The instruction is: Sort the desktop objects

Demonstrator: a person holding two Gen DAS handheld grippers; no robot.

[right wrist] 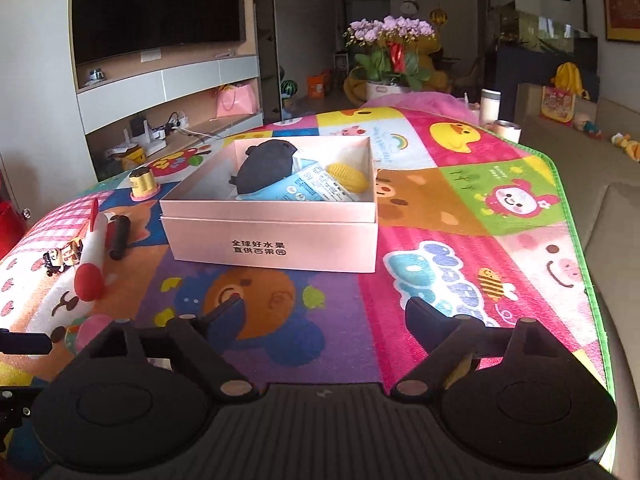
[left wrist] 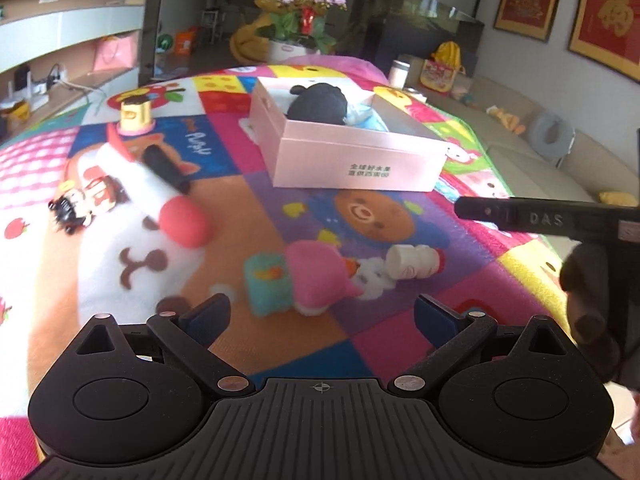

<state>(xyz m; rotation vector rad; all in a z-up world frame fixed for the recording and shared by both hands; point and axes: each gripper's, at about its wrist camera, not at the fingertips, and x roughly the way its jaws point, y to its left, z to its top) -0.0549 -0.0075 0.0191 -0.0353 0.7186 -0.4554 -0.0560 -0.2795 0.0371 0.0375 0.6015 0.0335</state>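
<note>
The pink box [right wrist: 272,240] already holds a few things. Pink plush toy [left wrist: 316,276], small bottle [left wrist: 416,262] and marker [right wrist: 119,236] wait outside. Both claws, left claw [left wrist: 322,314] and right claw [right wrist: 324,316], are wide and empty.

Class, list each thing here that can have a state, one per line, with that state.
Pink box: lid off, partly filled.
White bottle: lying on its side, capped.
Pink plush: lying on the mat.
Left gripper: open, empty.
Right gripper: open, empty.

Wall-mounted television [right wrist: 158,4], potted orchids [right wrist: 390,46], framed red hangings [left wrist: 604,12]
</note>
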